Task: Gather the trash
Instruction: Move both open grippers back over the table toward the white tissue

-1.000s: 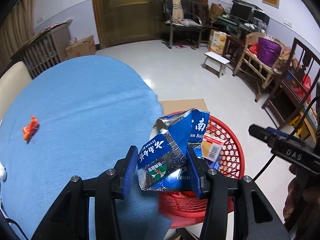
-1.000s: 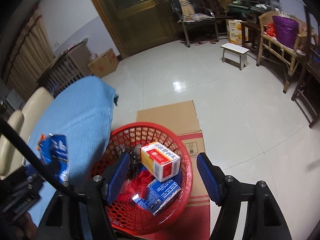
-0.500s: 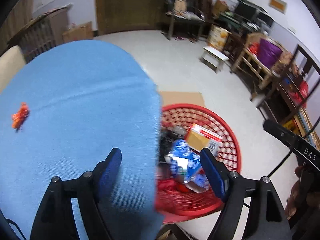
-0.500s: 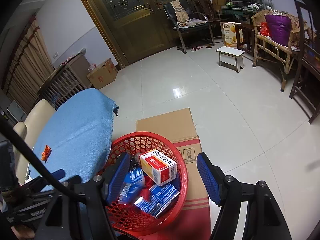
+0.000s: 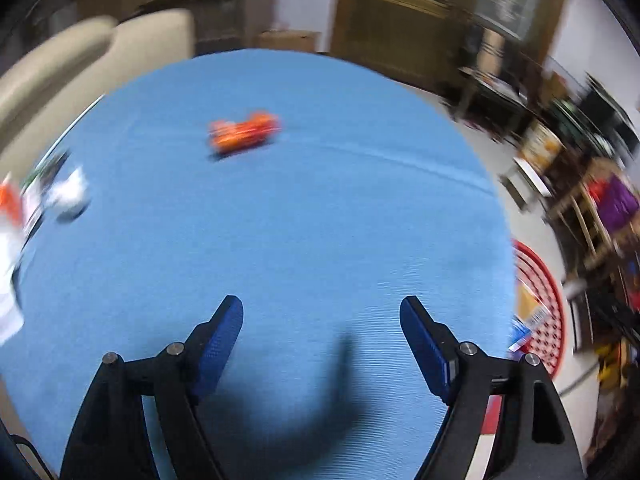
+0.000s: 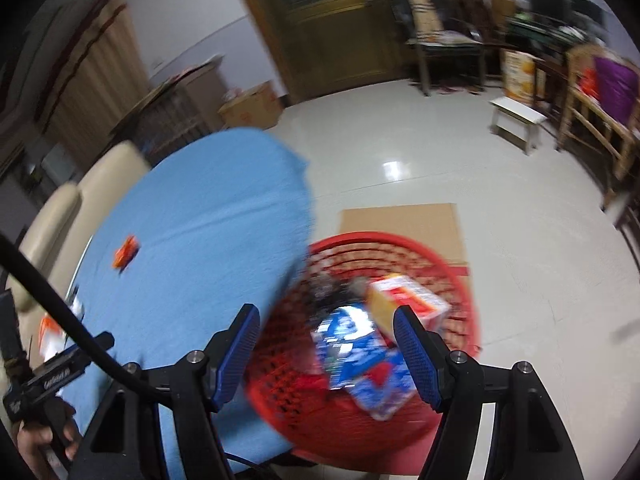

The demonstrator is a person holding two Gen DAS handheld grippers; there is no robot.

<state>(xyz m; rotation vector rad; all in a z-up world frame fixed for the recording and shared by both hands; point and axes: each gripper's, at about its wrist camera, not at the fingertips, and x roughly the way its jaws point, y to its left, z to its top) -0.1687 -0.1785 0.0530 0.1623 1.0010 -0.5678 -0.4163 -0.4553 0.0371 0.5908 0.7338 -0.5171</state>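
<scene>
One red basket [image 6: 460, 280] on the floor, holding at least three pieces: one orange-and-white box [image 6: 408, 298], two blue-and-white cartons [image 6: 352, 334], blurred. On the blue table [image 5: 300, 240]: one orange wrapper [image 5: 243, 133], one white scrap [image 5: 70, 194], further white-and-orange litter [image 5: 10, 240] at the left edge, uncountable through blur.

Both wrist cameras look steeply down: left over the blue tablecloth [image 5: 320, 220], right over the red basket [image 6: 460, 264]; both views show both.
</scene>
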